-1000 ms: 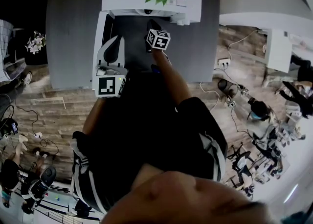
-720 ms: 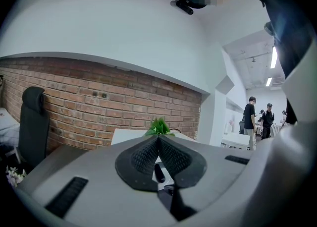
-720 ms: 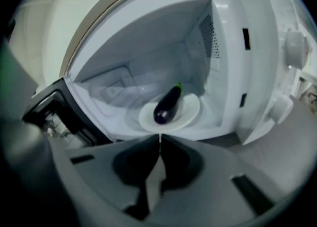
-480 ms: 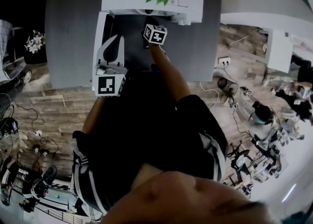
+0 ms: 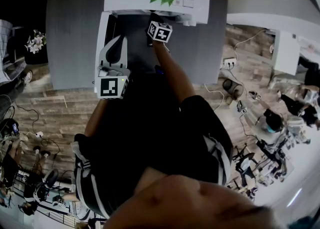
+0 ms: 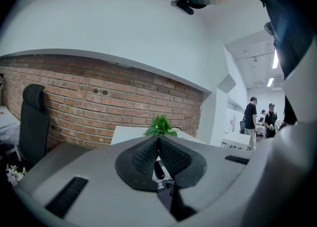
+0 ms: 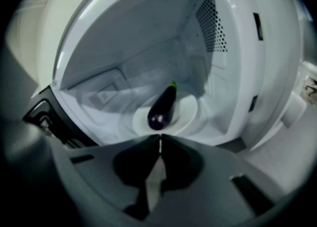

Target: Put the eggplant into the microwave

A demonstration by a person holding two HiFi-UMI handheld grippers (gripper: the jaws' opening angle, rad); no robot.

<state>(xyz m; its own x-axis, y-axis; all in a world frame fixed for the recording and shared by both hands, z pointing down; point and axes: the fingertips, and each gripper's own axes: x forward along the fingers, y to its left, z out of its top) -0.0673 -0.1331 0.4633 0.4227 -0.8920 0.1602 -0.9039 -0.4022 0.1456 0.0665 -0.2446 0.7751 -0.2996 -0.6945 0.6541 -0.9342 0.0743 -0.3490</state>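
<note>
Right gripper view: the right gripper (image 7: 159, 139) pointed into the open white microwave oven (image 7: 233, 57), its two dark jaws pressed together with nothing between them. The glossy dark-purple eggplant (image 7: 162, 108) lay inside the microwave on the round white plate (image 7: 190, 111), green stem end toward the back wall, apart from the jaw tips.

Left gripper view: the left gripper (image 6: 158, 139) had its ribbed black jaws closed tip to tip, empty. The leafy green plant (image 6: 159, 126) stood on top of the microwave, with the red brick wall (image 6: 99, 97) behind it.

Head view: the microwave sat at the far edge of the grey tabletop (image 5: 75, 33). The right gripper reached its opening; the left gripper was held near the microwave's front left, above the table.
</note>
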